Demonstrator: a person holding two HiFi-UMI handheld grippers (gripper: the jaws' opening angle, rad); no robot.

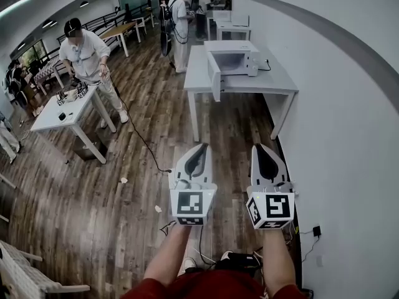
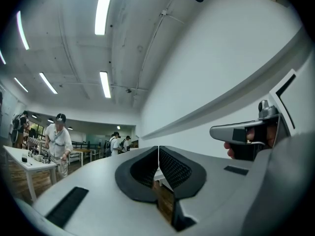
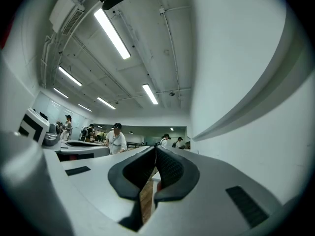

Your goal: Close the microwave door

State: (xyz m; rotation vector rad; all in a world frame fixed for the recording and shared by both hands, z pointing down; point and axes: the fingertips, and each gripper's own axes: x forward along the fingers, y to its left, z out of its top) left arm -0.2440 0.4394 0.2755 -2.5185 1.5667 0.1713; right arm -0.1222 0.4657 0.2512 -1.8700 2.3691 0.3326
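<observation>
A white microwave (image 1: 235, 57) stands on a grey table (image 1: 274, 86) ahead of me, against the right wall. Its door (image 1: 214, 78) hangs open, swung out past the table's front edge. Both grippers are held side by side well short of that table, pointing toward it and slightly upward. My left gripper (image 1: 201, 147) (image 2: 158, 150) is shut with nothing between its jaws. My right gripper (image 1: 259, 147) (image 3: 156, 150) is also shut and empty. In both gripper views the microwave is hidden.
The white wall (image 1: 349, 136) runs close along the right. A white table (image 1: 59, 114) with a person (image 1: 87, 55) at it stands to the left, and a cable (image 1: 142, 139) trails over the wooden floor. More people (image 1: 181, 23) and tables stand farther back.
</observation>
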